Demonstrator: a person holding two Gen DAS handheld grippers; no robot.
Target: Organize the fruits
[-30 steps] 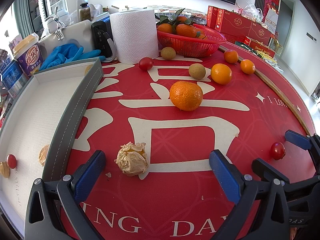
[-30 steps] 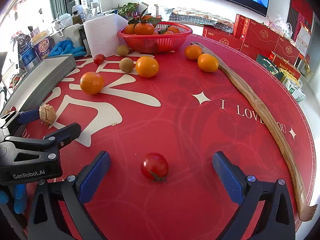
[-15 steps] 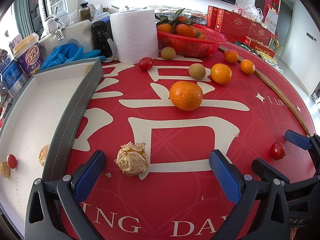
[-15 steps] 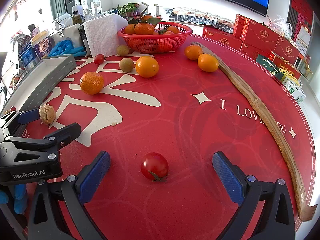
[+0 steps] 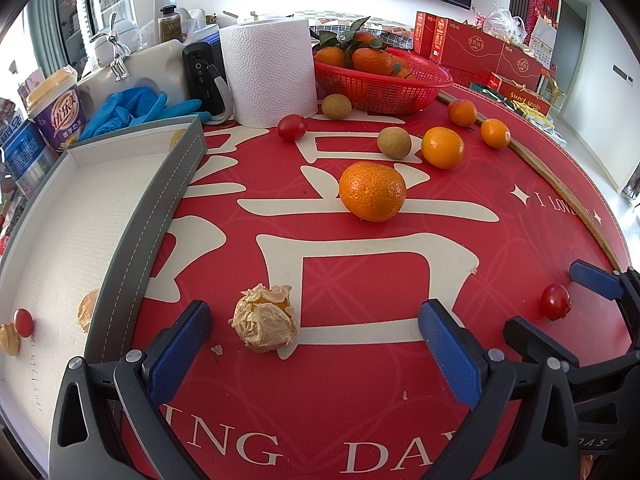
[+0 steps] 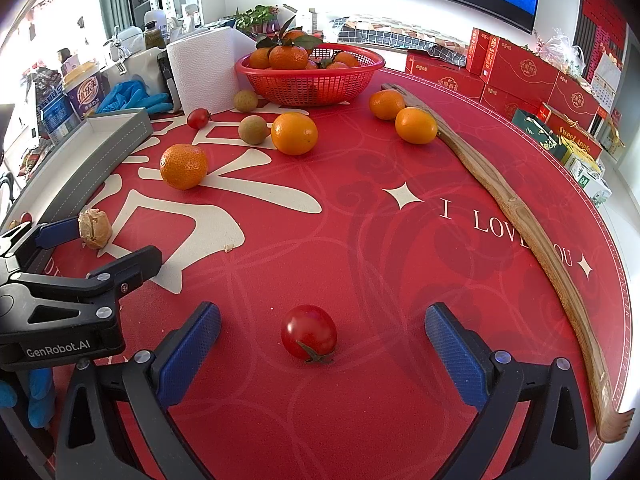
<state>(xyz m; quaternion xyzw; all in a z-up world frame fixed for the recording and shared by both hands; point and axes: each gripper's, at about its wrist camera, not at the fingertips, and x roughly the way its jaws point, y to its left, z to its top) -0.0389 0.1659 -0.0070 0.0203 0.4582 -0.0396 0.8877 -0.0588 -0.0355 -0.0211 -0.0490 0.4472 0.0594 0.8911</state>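
Note:
My left gripper is open, its blue pads either side of a papery husked fruit on the red mat. My right gripper is open around a cherry tomato, not touching it. That tomato also shows in the left wrist view. A large mandarin, two brown round fruits, several small oranges and another cherry tomato lie further back. A red basket holds leafy mandarins. A grey tray on the left holds a tomato and husked fruits.
A paper towel roll, black device, blue gloves and a purple cup stand behind the tray. A long wooden back scratcher lies along the mat's right side. Red gift boxes stand beyond it.

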